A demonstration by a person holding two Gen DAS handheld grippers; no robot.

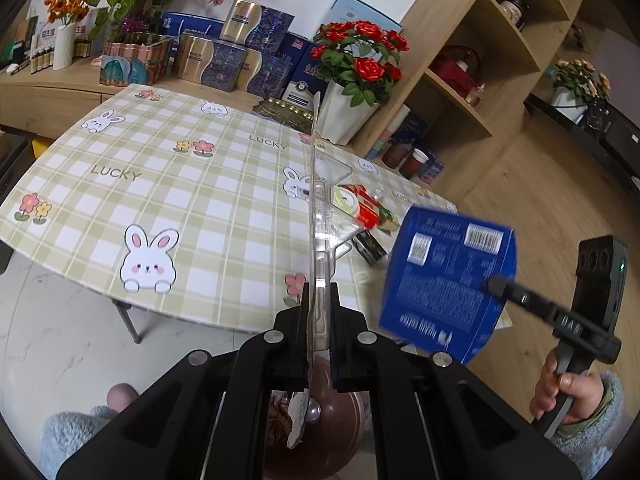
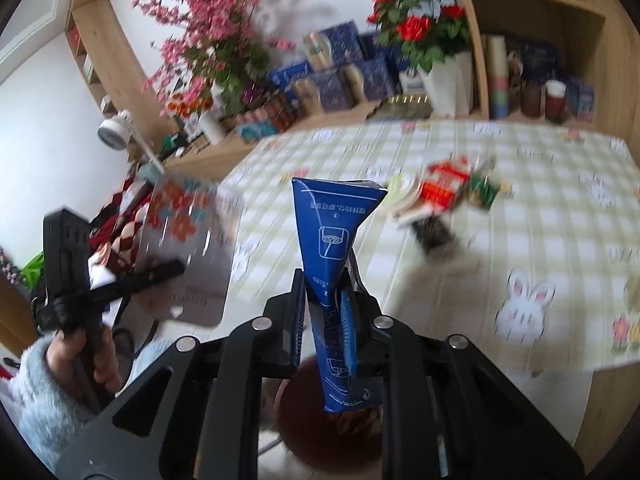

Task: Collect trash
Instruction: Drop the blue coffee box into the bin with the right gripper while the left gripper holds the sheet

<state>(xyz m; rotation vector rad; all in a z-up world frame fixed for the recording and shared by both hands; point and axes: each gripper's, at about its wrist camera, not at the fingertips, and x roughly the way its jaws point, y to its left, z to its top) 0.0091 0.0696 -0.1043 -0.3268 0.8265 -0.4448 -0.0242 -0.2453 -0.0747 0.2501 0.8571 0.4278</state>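
My left gripper [image 1: 320, 312] is shut on a clear plastic blister pack [image 1: 322, 216], which stands edge-on over the table's near edge. The right wrist view shows that pack [image 2: 188, 248] at the left, blurred, with flowers printed on its card. My right gripper [image 2: 326, 308] is shut on a flattened blue carton [image 2: 332, 232] that points up and away. The left wrist view has the same carton [image 1: 448, 276] at the right. A brown bin [image 1: 344, 412] sits on the floor below both grippers. Red-and-white wrappers [image 1: 360, 204] and a small black box [image 1: 370, 246] lie on the checked tablecloth [image 1: 168, 184].
A white pot of red roses [image 1: 352, 108] stands at the table's far edge beside stacked gift boxes [image 1: 232, 64]. Wooden shelves [image 1: 480, 72] with jars and cups rise at the right. A person's hands in fleecy sleeves hold both grippers.
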